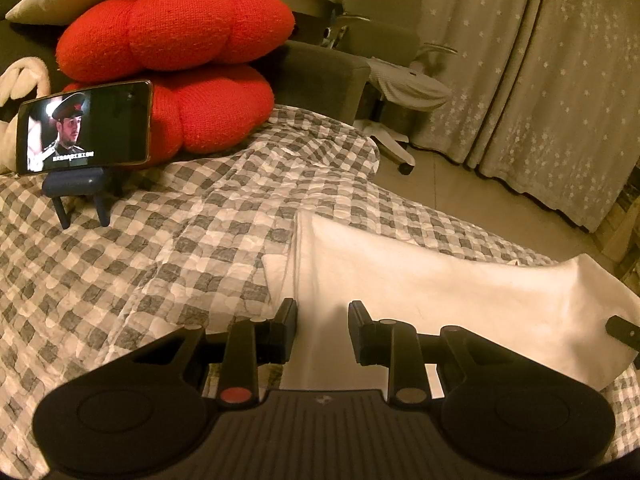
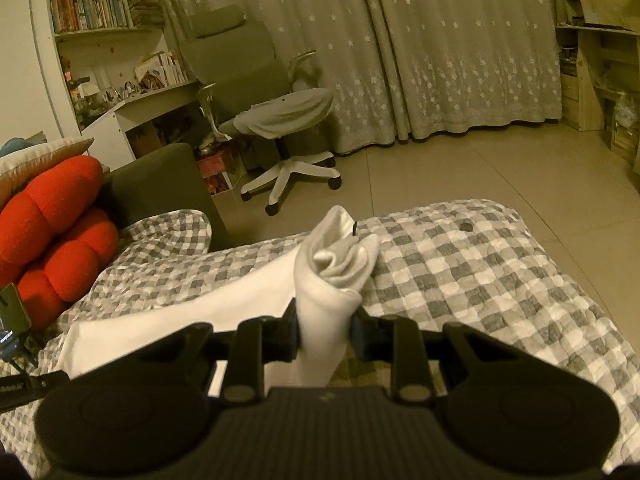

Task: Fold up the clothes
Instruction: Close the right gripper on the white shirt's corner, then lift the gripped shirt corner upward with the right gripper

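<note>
The bed (image 1: 140, 280), covered with a checked quilt, carries the white garment (image 1: 400, 280), which lies flat near its edge. The right gripper (image 2: 324, 330) is clenched on a bunched corner of the cloth. The left gripper (image 1: 322, 326) is released, hovering over the garment. I think the fold goes well if the left pins the fabric while the right carries its corner across, keeping the cloth taut.

Checked quilt (image 1: 160, 264) bearing white garment (image 1: 440, 300), red cushions (image 1: 208, 116), phone stand (image 1: 76, 188).
</note>
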Motion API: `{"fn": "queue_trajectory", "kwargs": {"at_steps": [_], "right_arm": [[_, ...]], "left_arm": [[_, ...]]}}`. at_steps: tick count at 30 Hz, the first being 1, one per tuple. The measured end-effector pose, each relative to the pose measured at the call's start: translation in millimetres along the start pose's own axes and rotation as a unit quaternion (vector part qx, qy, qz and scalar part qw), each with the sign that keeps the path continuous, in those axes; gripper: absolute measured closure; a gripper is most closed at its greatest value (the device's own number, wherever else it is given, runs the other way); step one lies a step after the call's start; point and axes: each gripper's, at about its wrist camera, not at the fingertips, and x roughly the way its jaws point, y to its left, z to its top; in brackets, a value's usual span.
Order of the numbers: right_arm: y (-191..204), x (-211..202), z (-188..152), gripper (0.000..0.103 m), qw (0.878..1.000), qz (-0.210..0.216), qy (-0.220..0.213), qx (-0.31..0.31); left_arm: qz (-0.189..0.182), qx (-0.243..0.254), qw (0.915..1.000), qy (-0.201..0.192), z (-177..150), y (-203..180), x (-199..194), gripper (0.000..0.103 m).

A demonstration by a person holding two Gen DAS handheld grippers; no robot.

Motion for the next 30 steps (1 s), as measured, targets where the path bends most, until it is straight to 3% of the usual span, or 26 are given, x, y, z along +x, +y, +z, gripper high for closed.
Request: {"fn": "queue_trajectory", "kwargs": {"at_steps": [7,19,30], "right_arm": [[13,-9,1,0.08,0.999,0.023,-0.02,-0.04],[1,-6,4,0.08,1.0,0.028,-0.003,0.004],[26,-16,2,0.081,0.996,0.055,-0.029,-0.062]], "left_arm": [[0.0,-0.001,1.0,0.0,0,0,1,0.076],[-0.002,0.0,1.0,0.001,0,0,2,0.076],[-0.003,-0.003,1.0,0.003,0,0,2,0.076]]}}
